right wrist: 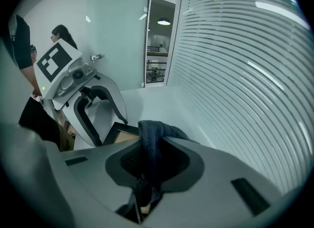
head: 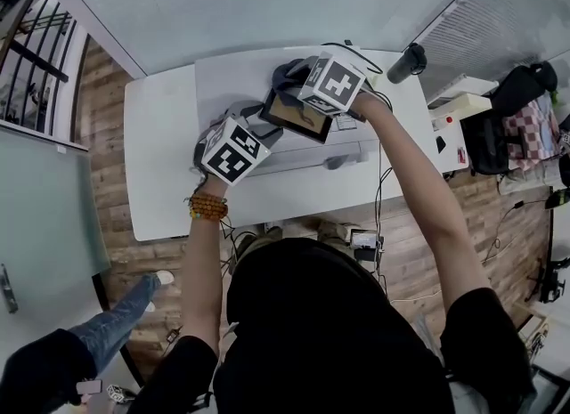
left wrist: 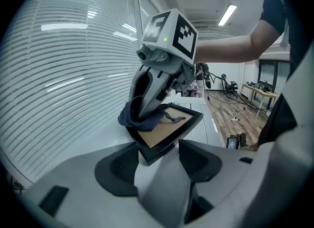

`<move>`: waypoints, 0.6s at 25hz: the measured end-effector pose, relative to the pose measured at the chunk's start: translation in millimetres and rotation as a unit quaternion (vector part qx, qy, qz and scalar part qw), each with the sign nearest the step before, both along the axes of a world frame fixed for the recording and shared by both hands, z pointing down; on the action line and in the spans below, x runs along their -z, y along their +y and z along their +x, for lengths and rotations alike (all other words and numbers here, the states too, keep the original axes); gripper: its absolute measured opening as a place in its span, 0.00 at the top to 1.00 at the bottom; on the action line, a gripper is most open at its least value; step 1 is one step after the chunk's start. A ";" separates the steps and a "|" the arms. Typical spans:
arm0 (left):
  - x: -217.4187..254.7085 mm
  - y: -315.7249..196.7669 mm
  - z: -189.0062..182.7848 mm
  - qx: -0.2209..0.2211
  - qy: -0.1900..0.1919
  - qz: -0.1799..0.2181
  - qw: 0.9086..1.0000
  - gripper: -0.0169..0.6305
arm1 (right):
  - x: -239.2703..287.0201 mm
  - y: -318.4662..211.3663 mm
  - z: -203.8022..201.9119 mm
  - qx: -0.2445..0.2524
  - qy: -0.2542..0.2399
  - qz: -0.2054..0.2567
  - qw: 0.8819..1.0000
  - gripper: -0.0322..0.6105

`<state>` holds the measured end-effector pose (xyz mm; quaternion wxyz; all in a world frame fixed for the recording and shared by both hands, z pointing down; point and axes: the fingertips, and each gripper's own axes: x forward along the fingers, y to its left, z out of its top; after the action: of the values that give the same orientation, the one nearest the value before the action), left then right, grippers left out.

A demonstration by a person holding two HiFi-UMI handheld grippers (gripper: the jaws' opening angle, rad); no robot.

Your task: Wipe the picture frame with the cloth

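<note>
As right gripper pinches cloth, picture frame corner inside left gripper

Picture frame: black border, brown backing board facing up, small dark hanger piece on the backing. It sits tilted above the white table, near corner between the left gripper pads, which close on its edges. Cloth: dark blue, bunched and folded, clamped between the right gripper jaws. The free bulk hangs out past the tips and presses on the frame's far edge, overlapping border and backing.
</note>
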<state>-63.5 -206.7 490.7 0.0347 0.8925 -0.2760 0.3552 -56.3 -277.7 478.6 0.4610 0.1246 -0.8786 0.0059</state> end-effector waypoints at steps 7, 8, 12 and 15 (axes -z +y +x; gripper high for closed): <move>-1.1 -0.6 -0.3 -0.001 0.001 -0.003 1.000 0.59 | -5.1 16.6 -6.6 0.033 0.027 0.017 0.999 0.87; -1.4 -0.4 -0.8 0.000 0.001 -0.003 1.000 0.59 | -5.7 19.8 -7.4 0.034 0.029 0.016 0.999 0.88; -2.2 -0.7 -2.5 0.002 0.000 -0.002 1.000 0.59 | -6.3 28.3 -9.8 0.036 0.030 0.013 0.999 0.88; -2.7 -0.6 -1.2 0.000 0.002 -0.002 1.000 0.58 | -7.5 35.1 -12.1 0.046 0.032 0.015 0.998 0.88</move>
<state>-64.7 -207.4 493.4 0.0369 0.8929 -0.2753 0.3543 -68.5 -242.6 486.0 0.4866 0.0912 -0.8682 -0.0323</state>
